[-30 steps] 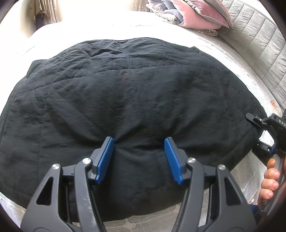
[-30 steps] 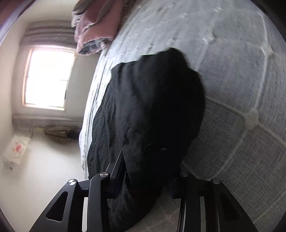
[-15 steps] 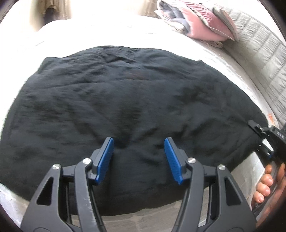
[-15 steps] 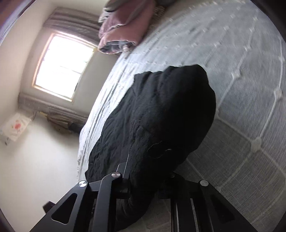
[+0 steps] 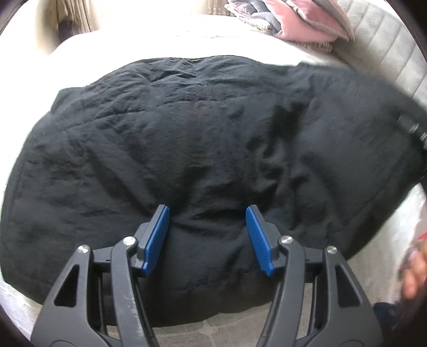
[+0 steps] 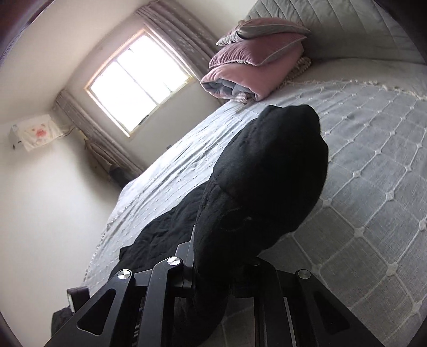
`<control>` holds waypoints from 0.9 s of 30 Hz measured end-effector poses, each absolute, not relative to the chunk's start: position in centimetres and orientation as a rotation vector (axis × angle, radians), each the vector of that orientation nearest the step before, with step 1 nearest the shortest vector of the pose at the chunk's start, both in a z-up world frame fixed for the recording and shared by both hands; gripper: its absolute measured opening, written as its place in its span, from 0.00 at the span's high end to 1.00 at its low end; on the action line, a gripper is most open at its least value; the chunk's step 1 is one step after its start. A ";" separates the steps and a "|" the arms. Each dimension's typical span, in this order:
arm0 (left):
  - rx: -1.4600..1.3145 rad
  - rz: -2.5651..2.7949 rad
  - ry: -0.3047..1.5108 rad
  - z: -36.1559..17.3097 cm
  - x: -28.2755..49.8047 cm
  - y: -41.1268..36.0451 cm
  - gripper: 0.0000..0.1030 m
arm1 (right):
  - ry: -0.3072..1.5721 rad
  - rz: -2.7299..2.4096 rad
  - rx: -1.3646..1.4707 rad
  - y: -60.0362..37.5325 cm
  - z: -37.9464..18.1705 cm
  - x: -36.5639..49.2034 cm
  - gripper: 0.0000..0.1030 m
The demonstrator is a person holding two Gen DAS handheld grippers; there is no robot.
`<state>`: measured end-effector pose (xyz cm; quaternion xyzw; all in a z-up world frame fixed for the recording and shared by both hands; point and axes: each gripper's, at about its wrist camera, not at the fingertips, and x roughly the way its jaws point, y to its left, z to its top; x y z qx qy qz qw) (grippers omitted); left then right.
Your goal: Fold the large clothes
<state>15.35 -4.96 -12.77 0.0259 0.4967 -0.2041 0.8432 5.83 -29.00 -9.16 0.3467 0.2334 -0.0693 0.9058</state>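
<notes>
Left wrist view shows the black garment (image 5: 186, 149) mostly flat on the bed (image 5: 160, 34), a puffed ridge between the half-open left gripper (image 5: 208, 235), while the right gripper (image 6: 221, 269), just closed, lifts its end for a first fold.

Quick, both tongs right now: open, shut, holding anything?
Left tongs: open, pads apart, set down on the black garment, not pinching it.
Right tongs: just closed, shut on a lifted fold of the garment.

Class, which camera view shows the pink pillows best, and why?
The right wrist view: the pink pillows appear whole, stacked at the head of the bed. The left wrist view shows them only small at the top edge, partly cut off.
</notes>
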 end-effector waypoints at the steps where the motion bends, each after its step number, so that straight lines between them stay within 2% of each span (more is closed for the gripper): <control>1: -0.008 -0.449 1.060 -12.4 15.5 -4.0 0.41 | 0.482 -0.151 0.718 -29.0 -9.2 6.2 0.84; 6: -0.140 -0.381 0.987 -9.8 15.7 2.4 0.41 | 0.491 -0.175 0.794 -30.6 -10.2 6.5 0.84; 9: -0.236 -0.358 0.982 -9.4 15.8 7.5 0.41 | 0.472 -0.216 0.715 -29.2 -8.9 6.5 0.84; 14: -0.398 -0.243 0.975 -10.2 15.2 18.3 0.41 | 0.305 -0.174 0.208 -16.9 -1.4 7.9 0.85; 17: -0.515 -0.145 0.936 -10.6 14.7 25.5 0.41 | 0.234 -0.041 -0.141 -5.6 0.3 8.9 0.85; 19: -0.604 -0.073 0.910 -11.1 14.1 29.8 0.41 | 0.242 0.054 -0.373 1.8 -1.4 9.5 0.85; 21: -0.675 -0.022 0.896 -11.8 13.7 32.6 0.41 | 0.298 0.162 -0.569 8.1 -5.3 10.5 0.84; 25: -0.783 -0.019 0.903 -13.5 13.5 35.3 0.42 | 0.549 0.402 -0.641 13.5 -13.6 12.5 0.84; 27: -0.782 -0.060 0.909 -13.6 13.9 34.4 0.42 | 0.493 0.397 -0.740 14.6 -15.8 11.3 0.84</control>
